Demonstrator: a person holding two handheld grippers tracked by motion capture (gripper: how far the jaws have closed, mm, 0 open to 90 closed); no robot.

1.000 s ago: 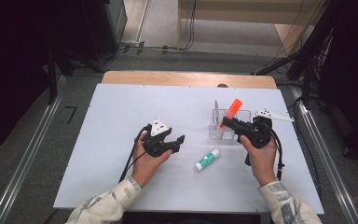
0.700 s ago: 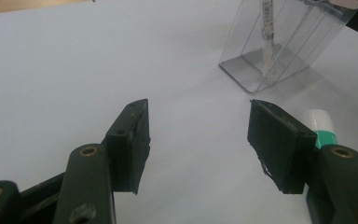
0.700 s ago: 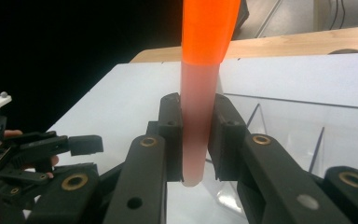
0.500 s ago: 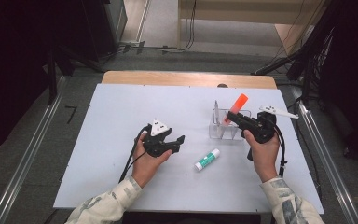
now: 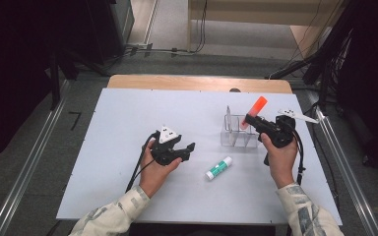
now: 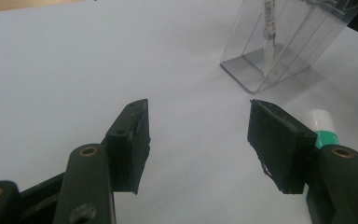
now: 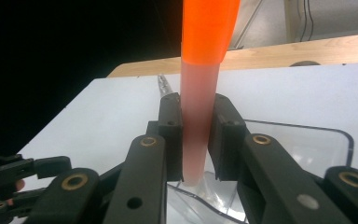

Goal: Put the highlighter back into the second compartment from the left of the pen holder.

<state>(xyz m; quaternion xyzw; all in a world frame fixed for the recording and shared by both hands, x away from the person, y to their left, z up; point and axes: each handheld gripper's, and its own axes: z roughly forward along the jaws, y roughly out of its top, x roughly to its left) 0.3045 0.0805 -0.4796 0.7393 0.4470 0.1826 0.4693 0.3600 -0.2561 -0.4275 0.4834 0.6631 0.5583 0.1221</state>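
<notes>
Near the table's right edge, my right gripper point(image 7: 196, 140) squeezes the orange marker point(image 7: 200, 93) above the holder point(image 5: 238, 132); my left gripper point(image 6: 198, 140) gapes, empty; no writing is readable.

Three cameras, one table

The high view looks forward and down from above the person's side, taking in the whole table point(image 5: 128, 123) from far off, forearms entering at the bottom. The left gripper view rides low and close behind its own jaws, which stand apart, facing across the bare tabletop; the holder point(image 6: 284, 42) stands beyond the right-hand jaw and the glue stick point(image 6: 320, 126) peeks from just behind it. The right gripper view sits tight behind its jaws, facing the table's far edge, with the marker point(image 7: 200, 93) pinched between them and rising past the frame's top. All three views share the holder point(image 5: 238, 132) point(image 7: 307, 140), and the high view also shows the glue stick point(image 5: 219, 168) and marker point(image 5: 254, 111)
</notes>
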